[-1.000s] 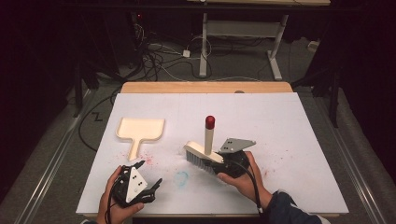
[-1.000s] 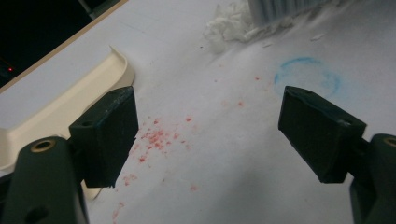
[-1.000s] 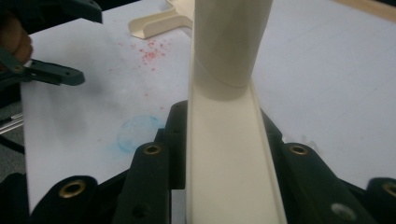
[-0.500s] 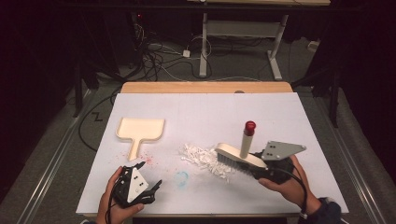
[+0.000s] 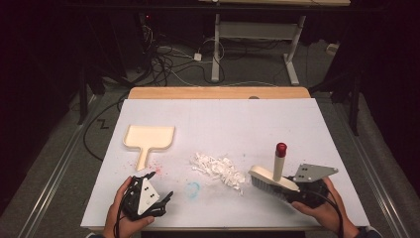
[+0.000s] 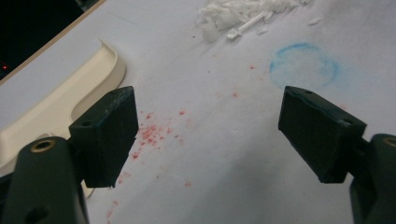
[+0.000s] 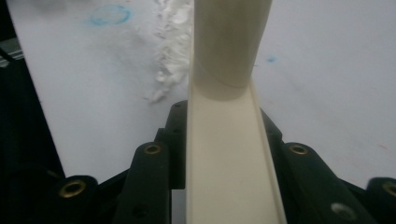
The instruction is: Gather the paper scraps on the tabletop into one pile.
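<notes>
A cream hand brush [image 5: 274, 179] with an upright red-tipped handle rests bristles-down on the white table top [image 5: 233, 124] at the front right. My right gripper [image 5: 297, 191] is shut on the brush's back [image 7: 229, 163], which runs up between its jaws. A pile of white paper scraps [image 5: 218, 167] lies just left of the brush, in the right gripper view as scraps [image 7: 173, 51]. A cream dustpan [image 5: 147, 140] lies flat at the left, its edge [image 6: 60, 100] beside my left gripper [image 6: 210, 135]. That left gripper [image 5: 161, 201] rests open at the front left, nothing between its pads.
A blue ring mark [image 5: 192, 188] and red specks [image 6: 149, 133] stain the table between the grippers. A wooden strip [image 5: 218, 93] borders the far edge. Beyond it are a desk frame [image 5: 257, 34] and cables [image 5: 168, 59] on the floor.
My right gripper has carried the brush from the table's middle to the right, uncovering the pile of scraps. The left gripper has stayed where it was.
</notes>
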`<state>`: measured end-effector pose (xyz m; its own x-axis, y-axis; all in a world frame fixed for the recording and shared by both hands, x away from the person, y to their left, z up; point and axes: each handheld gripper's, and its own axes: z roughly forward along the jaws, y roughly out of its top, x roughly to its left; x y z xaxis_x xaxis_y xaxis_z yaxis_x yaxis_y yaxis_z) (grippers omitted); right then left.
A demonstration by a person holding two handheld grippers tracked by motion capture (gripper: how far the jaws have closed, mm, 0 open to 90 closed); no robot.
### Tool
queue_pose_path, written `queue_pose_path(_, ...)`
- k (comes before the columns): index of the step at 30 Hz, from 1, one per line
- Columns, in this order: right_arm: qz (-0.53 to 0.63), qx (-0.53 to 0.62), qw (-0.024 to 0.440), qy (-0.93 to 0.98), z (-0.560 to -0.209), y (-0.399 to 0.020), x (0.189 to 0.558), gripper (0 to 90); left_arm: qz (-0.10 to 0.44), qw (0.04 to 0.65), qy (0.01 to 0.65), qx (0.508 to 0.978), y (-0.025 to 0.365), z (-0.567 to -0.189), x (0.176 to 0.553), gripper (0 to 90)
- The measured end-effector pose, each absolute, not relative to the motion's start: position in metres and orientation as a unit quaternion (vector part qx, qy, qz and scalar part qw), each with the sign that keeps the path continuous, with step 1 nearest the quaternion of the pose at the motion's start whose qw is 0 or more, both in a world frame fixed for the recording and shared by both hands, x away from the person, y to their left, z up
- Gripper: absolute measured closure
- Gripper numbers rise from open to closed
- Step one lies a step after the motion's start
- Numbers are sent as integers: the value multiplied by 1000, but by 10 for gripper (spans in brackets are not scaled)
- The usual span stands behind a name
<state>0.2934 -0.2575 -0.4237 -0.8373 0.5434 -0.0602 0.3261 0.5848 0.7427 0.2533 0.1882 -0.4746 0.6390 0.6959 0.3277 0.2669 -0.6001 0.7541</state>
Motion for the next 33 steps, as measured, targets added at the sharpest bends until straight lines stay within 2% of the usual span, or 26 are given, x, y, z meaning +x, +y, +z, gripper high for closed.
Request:
queue_pose_path(10, 407, 229, 144, 872, -428, -192, 323, 685, 310, 345, 286, 839, 188, -475, 256, 189)
queue_pose_path(18, 418, 220, 161, 867, -425, -169, 337, 685, 308, 345, 285, 840, 189, -475, 256, 189)
queue_pose_path(33, 448, 214, 164, 852, -395, -226, 299, 684, 309, 342, 286, 840, 188, -475, 255, 189)
